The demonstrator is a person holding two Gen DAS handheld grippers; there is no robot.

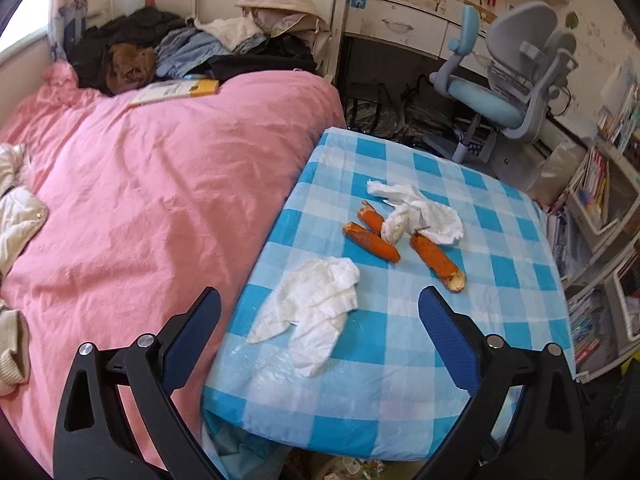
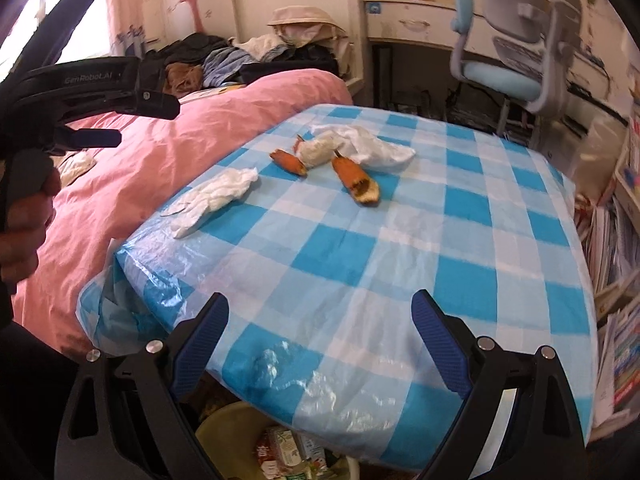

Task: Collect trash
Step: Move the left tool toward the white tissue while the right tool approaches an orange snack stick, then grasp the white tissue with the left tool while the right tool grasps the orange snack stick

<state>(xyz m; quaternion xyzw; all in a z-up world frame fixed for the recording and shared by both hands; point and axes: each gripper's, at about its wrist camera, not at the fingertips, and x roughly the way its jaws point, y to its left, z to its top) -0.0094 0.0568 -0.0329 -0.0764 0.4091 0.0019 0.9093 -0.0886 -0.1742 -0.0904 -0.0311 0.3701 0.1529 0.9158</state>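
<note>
Three orange peel pieces (image 1: pixel 438 261), two crumpled tissues (image 1: pixel 316 308)

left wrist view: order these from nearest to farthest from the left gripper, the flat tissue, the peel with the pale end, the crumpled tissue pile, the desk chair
1. The flat tissue, just ahead of the left gripper, between its open jaws.
2. The peel with the pale end, ahead to the right.
3. The crumpled tissue pile, behind that peel, mid-table.
4. The desk chair, beyond the table, upper right.

Blue-and-white checked tablecloth (image 1: pixel 500 248), white tissues (image 1: pixel 316 308), orange peels (image 1: pixel 436 260), pink duvet (image 1: pixel 152 184), blue-padded gripper fingers (image 1: pixel 192 336).
</note>
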